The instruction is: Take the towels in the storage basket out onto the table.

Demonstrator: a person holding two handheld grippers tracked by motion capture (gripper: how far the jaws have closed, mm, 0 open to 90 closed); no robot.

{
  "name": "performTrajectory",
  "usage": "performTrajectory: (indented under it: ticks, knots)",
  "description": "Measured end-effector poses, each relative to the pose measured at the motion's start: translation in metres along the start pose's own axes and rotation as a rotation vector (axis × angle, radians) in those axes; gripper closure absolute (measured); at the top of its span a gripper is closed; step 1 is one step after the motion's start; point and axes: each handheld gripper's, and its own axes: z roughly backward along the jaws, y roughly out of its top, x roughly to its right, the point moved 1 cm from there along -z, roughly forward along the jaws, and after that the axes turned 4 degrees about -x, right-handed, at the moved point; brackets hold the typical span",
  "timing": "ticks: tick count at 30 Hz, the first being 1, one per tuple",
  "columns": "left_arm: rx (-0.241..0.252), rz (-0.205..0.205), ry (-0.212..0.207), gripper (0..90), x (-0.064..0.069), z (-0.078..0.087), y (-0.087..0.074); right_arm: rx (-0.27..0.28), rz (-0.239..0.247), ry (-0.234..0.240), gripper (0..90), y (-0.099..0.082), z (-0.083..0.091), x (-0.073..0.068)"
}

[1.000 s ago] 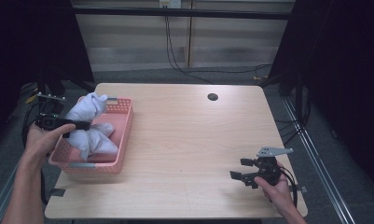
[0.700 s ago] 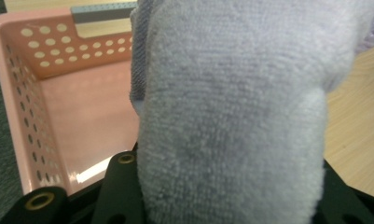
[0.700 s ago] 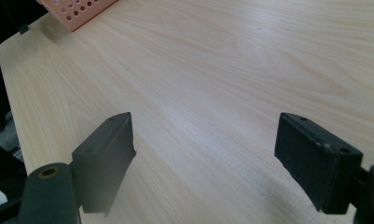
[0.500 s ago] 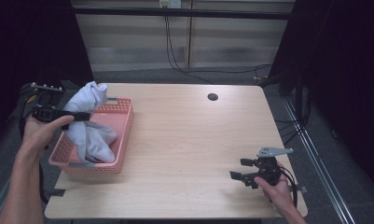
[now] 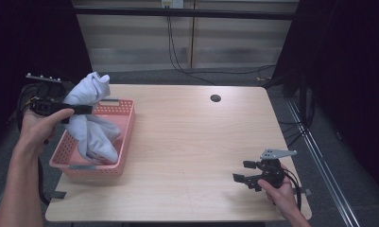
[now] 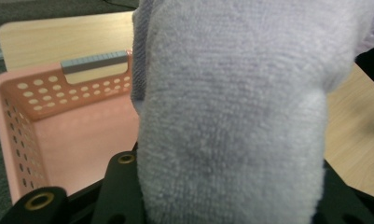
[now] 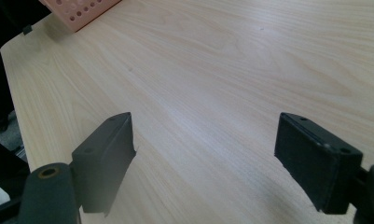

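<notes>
A pale lavender towel (image 5: 90, 118) hangs from my left gripper (image 5: 83, 109), which is shut on its upper part above the pink basket (image 5: 125, 137). The towel's lower end still reaches down into the basket. In the left gripper view the towel (image 6: 231, 116) bulges between the black jaws, with the basket's perforated wall (image 6: 17, 130) behind it. My right gripper (image 5: 241, 177) rests low over the table's near right corner, held by a hand. Its jaws stand wide apart in the right gripper view (image 7: 203, 158), with bare wood between them.
The light wooden table (image 5: 192, 137) has a small dark round hole (image 5: 215, 98) near its far edge. The basket stands at the table's left edge. Dark curtains flank the table, and cables run across the floor behind it.
My left gripper has risen with the towel, pulling most of the cloth up out of the basket. The right gripper has kept still.
</notes>
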Motion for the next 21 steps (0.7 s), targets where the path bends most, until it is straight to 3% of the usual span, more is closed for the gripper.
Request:
performTrajectory:
  ticks: [7, 15, 21]
  knots:
    - [0.044, -0.007, -0.002, 56.3, 0.003, 0.011, 0.009, -0.001, 0.001, 0.001, 19.3, 0.0, -0.001, 0.001]
    - [0.063, -0.018, -0.011, 56.2, 0.012, 0.019, 0.021, 0.002, 0.0, 0.001, 19.2, 0.0, 0.001, 0.0]
    - [0.071, -0.029, 0.008, 56.2, 0.017, 0.023, 0.028, 0.004, 0.0, -0.002, 19.1, 0.0, 0.002, 0.001]
